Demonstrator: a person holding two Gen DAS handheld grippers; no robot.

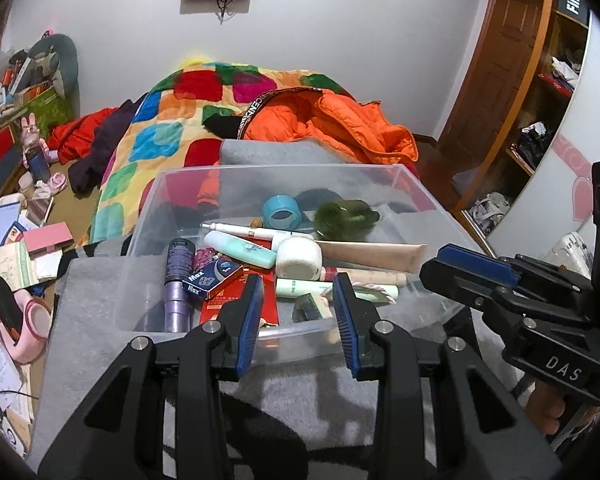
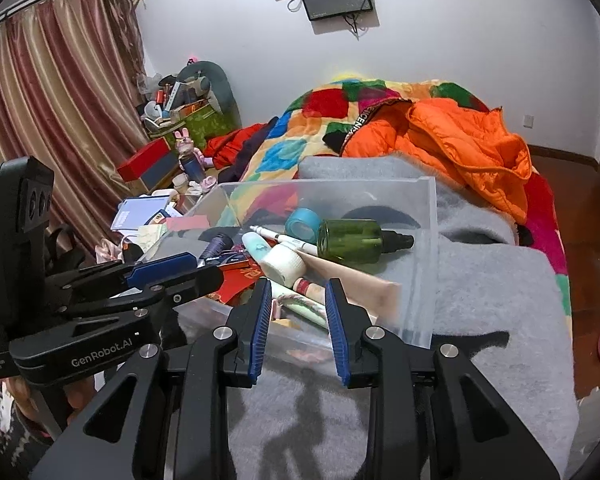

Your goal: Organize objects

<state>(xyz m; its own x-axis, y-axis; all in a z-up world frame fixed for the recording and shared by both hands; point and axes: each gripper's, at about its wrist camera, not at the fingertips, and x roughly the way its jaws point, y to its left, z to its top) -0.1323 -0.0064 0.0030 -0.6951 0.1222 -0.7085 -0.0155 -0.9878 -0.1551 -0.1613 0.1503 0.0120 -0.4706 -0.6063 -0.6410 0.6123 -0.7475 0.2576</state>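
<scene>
Your left gripper (image 1: 298, 320) and right gripper (image 2: 298, 322): jaws open, empty, at clear bin's (image 1: 284, 176) near edge; one green bottle (image 2: 350, 236), one tape roll (image 1: 282, 212) inside.

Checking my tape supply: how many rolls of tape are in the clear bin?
2: a blue tape roll at the back beside the green bottle, a white tape roll mid-bin atop tubes. Others may hide beneath.

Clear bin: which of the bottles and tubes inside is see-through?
The green spray bottle with the black nozzle, lying on its side at the far end. The purple bottle and beige tube are opaque.
</scene>
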